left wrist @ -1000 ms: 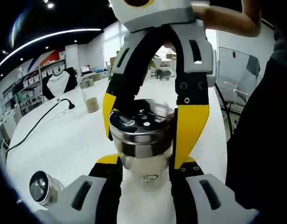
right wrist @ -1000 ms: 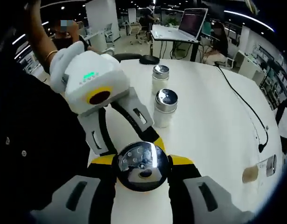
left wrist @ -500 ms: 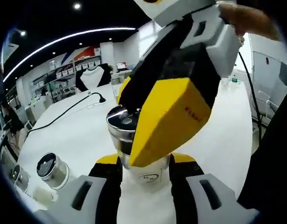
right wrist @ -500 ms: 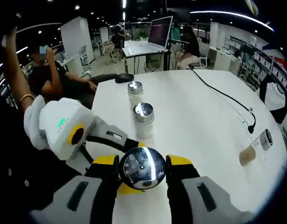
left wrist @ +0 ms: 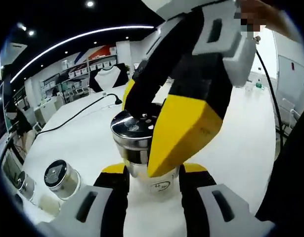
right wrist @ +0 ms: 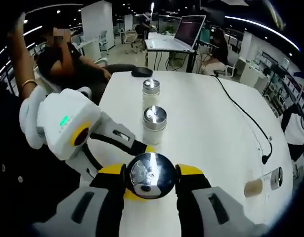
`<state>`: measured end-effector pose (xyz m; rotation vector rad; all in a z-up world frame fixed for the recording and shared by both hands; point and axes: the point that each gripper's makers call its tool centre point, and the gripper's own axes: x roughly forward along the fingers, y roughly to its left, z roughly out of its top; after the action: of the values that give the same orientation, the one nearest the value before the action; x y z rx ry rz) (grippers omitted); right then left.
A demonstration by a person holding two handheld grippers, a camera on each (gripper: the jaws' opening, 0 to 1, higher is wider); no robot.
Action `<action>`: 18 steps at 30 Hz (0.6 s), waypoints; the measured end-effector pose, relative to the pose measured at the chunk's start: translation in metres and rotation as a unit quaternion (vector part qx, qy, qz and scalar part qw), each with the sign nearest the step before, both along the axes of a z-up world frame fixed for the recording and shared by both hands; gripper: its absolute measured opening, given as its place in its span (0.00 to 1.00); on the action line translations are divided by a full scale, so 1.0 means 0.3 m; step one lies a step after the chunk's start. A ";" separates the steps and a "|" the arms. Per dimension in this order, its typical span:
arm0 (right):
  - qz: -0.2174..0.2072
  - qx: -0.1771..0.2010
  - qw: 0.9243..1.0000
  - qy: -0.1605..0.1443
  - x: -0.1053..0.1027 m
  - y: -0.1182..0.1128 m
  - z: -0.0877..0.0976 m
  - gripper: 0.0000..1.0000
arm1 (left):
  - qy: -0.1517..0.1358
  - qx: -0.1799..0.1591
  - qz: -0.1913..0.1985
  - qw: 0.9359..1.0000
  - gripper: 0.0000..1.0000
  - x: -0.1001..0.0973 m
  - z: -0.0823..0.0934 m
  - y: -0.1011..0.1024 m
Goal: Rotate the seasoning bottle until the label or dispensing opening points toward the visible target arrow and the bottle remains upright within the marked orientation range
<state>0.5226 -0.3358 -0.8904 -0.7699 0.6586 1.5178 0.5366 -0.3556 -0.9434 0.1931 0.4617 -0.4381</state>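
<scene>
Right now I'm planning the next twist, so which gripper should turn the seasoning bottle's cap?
Probably the right gripper: its jaws clamp the seasoning bottle at the metal cap. The left gripper braces the glass body below.

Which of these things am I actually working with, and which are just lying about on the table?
In the job:
seasoning bottle, upright
left gripper, shut on its body
right gripper, shut on its cap

Lying about:
two shakers, standing beyond
tipped shaker, near the table edge
cable
mouse
laptop, on another desk
</scene>
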 end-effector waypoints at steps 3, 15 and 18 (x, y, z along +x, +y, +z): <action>0.039 -0.002 0.999 0.002 -0.007 -0.003 -0.004 0.37 | 0.032 -0.017 -0.007 0.999 0.41 -0.014 -0.002 0.004; 0.103 -0.016 0.995 0.007 0.018 0.017 -0.009 0.37 | 0.032 0.019 -0.047 0.998 0.52 -0.087 0.021 0.004; 0.093 -0.015 0.996 0.008 0.029 0.029 -0.011 0.37 | 0.037 0.043 -0.060 0.997 0.54 -0.114 0.011 0.008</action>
<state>0.5314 -0.3271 -0.8935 -0.8621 0.6377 1.6882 0.5023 -0.3532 -0.9401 0.2898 0.5440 -0.5445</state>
